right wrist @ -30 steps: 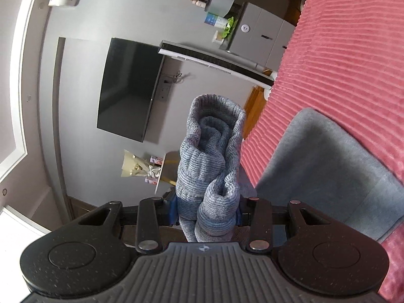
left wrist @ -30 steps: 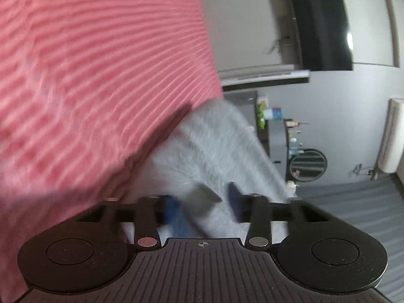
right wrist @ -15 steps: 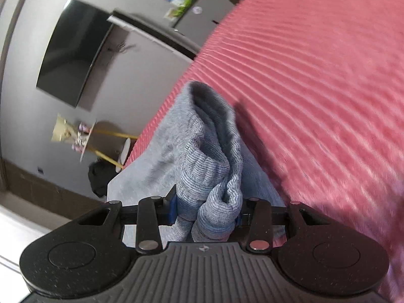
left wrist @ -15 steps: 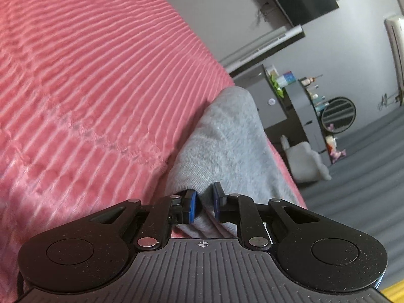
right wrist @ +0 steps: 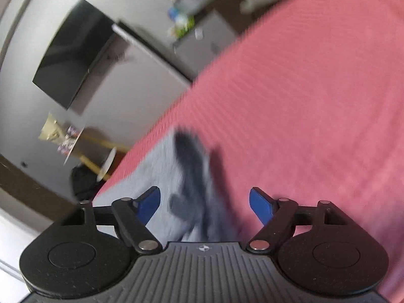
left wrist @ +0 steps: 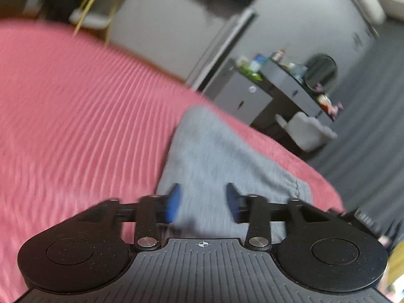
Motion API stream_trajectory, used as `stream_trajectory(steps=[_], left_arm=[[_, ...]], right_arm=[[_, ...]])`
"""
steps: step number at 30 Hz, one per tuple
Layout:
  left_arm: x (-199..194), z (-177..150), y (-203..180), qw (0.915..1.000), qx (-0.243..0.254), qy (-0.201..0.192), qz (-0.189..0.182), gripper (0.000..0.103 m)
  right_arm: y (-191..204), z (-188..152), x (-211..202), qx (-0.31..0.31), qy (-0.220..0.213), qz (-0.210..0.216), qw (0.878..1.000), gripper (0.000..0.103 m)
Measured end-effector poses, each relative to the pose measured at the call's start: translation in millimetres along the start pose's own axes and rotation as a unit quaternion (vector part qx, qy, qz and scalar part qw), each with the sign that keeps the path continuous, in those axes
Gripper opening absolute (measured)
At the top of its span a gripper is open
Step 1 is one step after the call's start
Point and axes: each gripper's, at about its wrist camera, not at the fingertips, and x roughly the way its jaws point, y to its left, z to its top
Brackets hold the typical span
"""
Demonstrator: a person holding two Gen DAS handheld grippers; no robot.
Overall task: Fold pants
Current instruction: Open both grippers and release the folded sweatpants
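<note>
Grey pants (left wrist: 214, 159) lie folded on the pink ribbed bedspread (left wrist: 75, 116) near its right edge. My left gripper (left wrist: 202, 202) hovers over their near end, jaws opening, blue pads apart and clear of the cloth. In the right wrist view the pants (right wrist: 176, 176) lie bunched on the bedspread (right wrist: 303, 101), with a dark fold down the middle. My right gripper (right wrist: 204, 205) is above them, jaws opening wide, pads off the fabric. Both views are blurred.
Beyond the bed's end are a grey cabinet (left wrist: 242, 96) with bottles, a dark dresser with a round mirror (left wrist: 320, 70) and a white stool (left wrist: 305, 131). A wall TV (right wrist: 73, 55) and a small yellow-legged side table (right wrist: 83, 146) stand by the grey wall.
Both grippers let go: the left, nearly shut on the grey cloth, has opened, risen and rolled; the right has released the bunched waistband, which now lies on the bedspread.
</note>
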Motion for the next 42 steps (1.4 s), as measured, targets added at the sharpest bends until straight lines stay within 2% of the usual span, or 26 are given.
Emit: stream_trajectory(steps=[2,4,7,9,11,12,13,14,15,19,21,23,25,28,30,32,33,34,37,42], left_arm=[[16.5,15.1,-14.2,0.9994,0.032,-0.012,0.009,0.052],[45.0,27.3,-29.2,0.9985,0.051,-0.011,0.014,0.052],[96.5,35.0,-49.9,0.9957,0.090,0.009,0.022,0.059],[127.9,32.0,-54.3,0.9898,0.118,0.029,0.074,0.055],[158.1,28.6,-50.0,0.9782,0.142,0.052,0.143,0.055],[166.5,27.0,-47.6,0.9738,0.148,0.054,0.164,0.058],[172.3,26.6,-44.2,0.9723,0.152,0.055,0.169,0.068],[176.4,25.6,-41.4,0.9704,0.155,0.057,0.176,0.075],[177.8,24.9,-39.5,0.9694,0.155,0.059,0.181,0.077],[160.6,23.0,-33.4,0.9747,0.128,0.078,0.165,0.073],[142.5,15.6,-35.8,0.9768,0.124,0.091,0.149,0.070],[130.1,7.2,-37.1,0.9762,0.135,0.098,0.138,0.070],[120.0,-4.3,-40.5,0.9732,0.147,0.104,0.142,0.071],[106.3,-14.3,-44.7,0.9720,0.149,0.103,0.150,0.071],[96.3,-16.3,-46.5,0.9755,0.138,0.099,0.140,0.071],[88.4,-19.0,-48.4,0.9778,0.126,0.101,0.134,0.071],[84.4,-21.6,-50.1,0.9783,0.125,0.100,0.131,0.071],[81.4,-23.8,-52.2,0.9783,0.129,0.097,0.130,0.071],[77.1,-31.7,-57.5,0.9745,0.151,0.090,0.139,0.072],[74.1,-36.4,-56.7,0.9719,0.160,0.092,0.146,0.072]], right_arm=[[11.3,10.4,-2.5,-0.024,-0.020,-0.004,1.000,0.075],[37.0,11.4,8.1,-0.085,-0.026,-0.018,0.996,0.045],[81.0,-9.0,34.0,-0.231,-0.026,-0.026,0.972,0.035],[100.9,-24.8,56.9,-0.301,-0.004,-0.015,0.953,0.035],[109.7,-36.1,77.4,-0.355,0.001,-0.053,0.933,0.035],[109.6,-37.4,83.4,-0.371,-0.005,-0.069,0.926,0.031],[106.5,-35.4,89.2,-0.375,-0.008,-0.079,0.924,0.027],[102.8,-30.7,93.3,-0.367,-0.008,-0.079,0.927,0.027],[100.1,-25.5,95.6,-0.354,-0.008,-0.076,0.932,0.027],[98.8,-14.3,87.0,-0.296,-0.005,-0.073,0.952,0.026],[99.7,-19.0,73.0,-0.280,0.000,-0.061,0.958,0.028],[98.2,-34.8,57.5,-0.288,0.008,-0.050,0.956,0.029],[93.9,-54.7,39.6,-0.316,0.000,-0.055,0.947,0.030],[94.5,-70.1,22.1,-0.332,-0.006,-0.078,0.940,0.030],[102.9,-71.0,8.0,-0.317,-0.025,-0.112,0.942,0.031],[105.8,-71.0,1.5,-0.292,-0.015,-0.094,0.952,0.034],[107.6,-73.6,0.4,-0.292,-0.006,-0.083,0.953,0.034],[110.2,-79.6,-0.1,-0.299,0.005,-0.070,0.952,0.034],[116.9,-96.0,0.3,-0.332,0.010,-0.071,0.940,0.034],[115.7,-98.0,7.9,-0.325,0.037,-0.099,0.940,0.031]])
